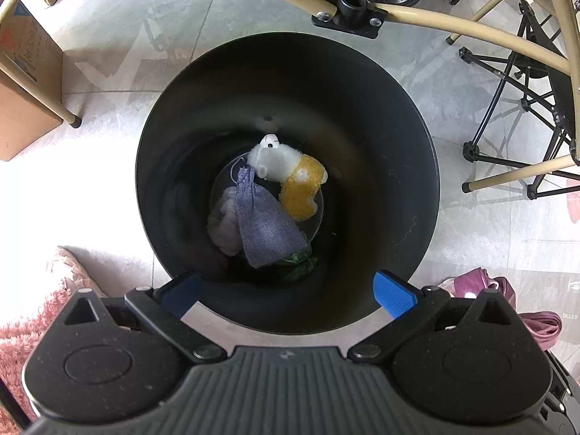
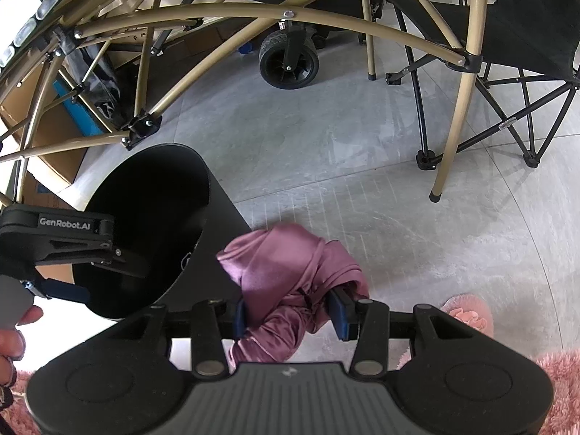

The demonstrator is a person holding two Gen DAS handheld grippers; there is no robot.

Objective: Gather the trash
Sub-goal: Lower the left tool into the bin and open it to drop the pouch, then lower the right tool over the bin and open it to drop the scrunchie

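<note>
Black plastic fills your left view: the bin stands open on the grey tiled floor, and your left gripper hangs straight over its mouth with its fingers spread wide and nothing between them. Down at the bottom of the bin lie a white and yellow soft toy, a blue-grey drawstring pouch, a pale crumpled wad partly under the pouch, and a bit of green wrapper at the pouch's lower edge. So several pieces are already collected.

Your right gripper is clamped on a bunched pink satin cloth, which bulges up between the fingers and hangs just beside the bin's outer wall, not over the opening. That piece is picked up but not yet dropped in; judging by where it sits, it needs to travel left and over the rim before you let go, and your left gripper is in the way above the mouth.

A pink shaggy rug lies at the lower edge, with a small pink fluffy thing at its border; whether that counts as trash I cannot tell. Folding chair frames crowd the floor behind the bin.
</note>
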